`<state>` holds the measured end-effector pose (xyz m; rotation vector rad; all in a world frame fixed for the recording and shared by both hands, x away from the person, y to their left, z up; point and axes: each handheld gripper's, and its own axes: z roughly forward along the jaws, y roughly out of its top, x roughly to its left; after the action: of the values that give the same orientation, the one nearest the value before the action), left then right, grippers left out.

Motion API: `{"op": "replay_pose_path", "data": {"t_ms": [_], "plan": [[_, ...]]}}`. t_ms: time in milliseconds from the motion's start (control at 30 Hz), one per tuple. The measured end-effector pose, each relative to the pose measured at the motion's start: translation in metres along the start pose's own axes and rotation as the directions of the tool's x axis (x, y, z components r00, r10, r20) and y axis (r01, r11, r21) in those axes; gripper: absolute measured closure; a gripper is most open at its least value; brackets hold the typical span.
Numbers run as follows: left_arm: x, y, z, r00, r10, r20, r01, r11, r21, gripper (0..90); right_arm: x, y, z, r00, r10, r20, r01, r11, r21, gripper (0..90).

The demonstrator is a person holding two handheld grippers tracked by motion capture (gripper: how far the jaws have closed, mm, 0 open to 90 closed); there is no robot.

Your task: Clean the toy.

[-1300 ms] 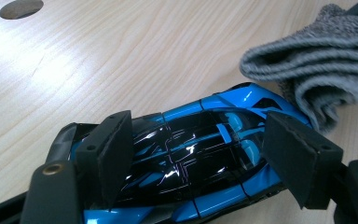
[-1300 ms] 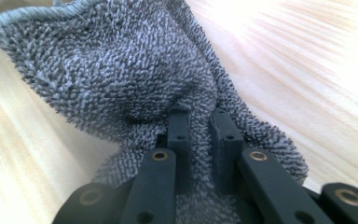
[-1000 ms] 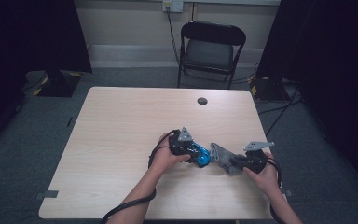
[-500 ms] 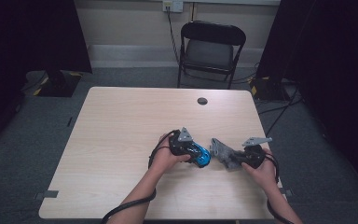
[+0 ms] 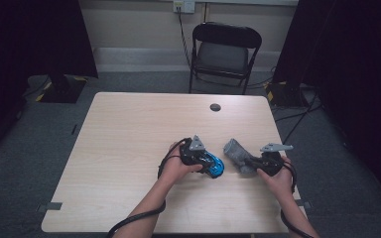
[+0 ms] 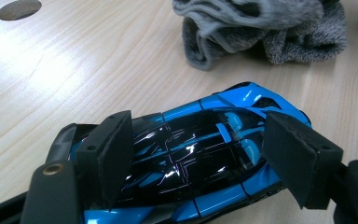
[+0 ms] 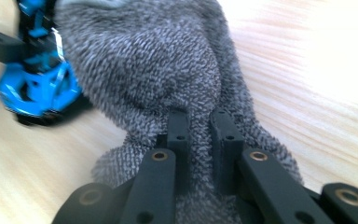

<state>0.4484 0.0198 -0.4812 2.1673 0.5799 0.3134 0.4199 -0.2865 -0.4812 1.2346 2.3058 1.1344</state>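
Pale wood-grain tabletop [image 5: 129,148] carries everything we need in the high view: the left gripper [image 5: 209,162] holds a glossy blue-and-black toy car [image 5: 215,166] just right of the table's middle, and the right gripper [image 5: 248,161] has a crumpled grey knitted cloth [image 5: 235,152] pinched just beside the car. The step in hand, as we judge it, is wiping the car with the cloth.

In the left gripper view, the black foam pads [image 6: 114,151] stand partly open and press the car's [image 6: 200,154] two flanks, roof facing us. The cloth [image 6: 261,28] lies on the table beyond the car's nose. We should keep this grip steady and the car flat on the wood (a shiny body can squirm out from between pads).

In the right gripper view, the jaws are nearly closed, with a fold of the cloth [image 7: 168,74] clamped between them; most of it bunches ahead of the fingertips [image 7: 179,128], and the car [image 7: 37,88] sits blurred at the upper left, touching or almost touching the cloth. We would lead with that loose bunch, so fabric meets the paint rather than the hard jaws, and stroke lightly along the body towards the held end.
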Motion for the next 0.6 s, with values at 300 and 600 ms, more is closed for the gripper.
{"op": "replay_pose_path", "data": {"t_ms": [300,600], "plan": [[0.000,0.000,0.000,1.0000,0.001,0.001,-0.001,1.0000,0.006,24.8,0.006,0.002,-0.017,0.9993,-0.027,-0.027,0.026,0.999,-0.042,80.4],[0.000,0.001,0.000,1.0000,-0.001,-0.001,0.001,1.0000,0.007,24.8,0.012,0.003,-0.030,0.9973,-0.058,-0.045,0.055,0.996,-0.065,80.4]]}}
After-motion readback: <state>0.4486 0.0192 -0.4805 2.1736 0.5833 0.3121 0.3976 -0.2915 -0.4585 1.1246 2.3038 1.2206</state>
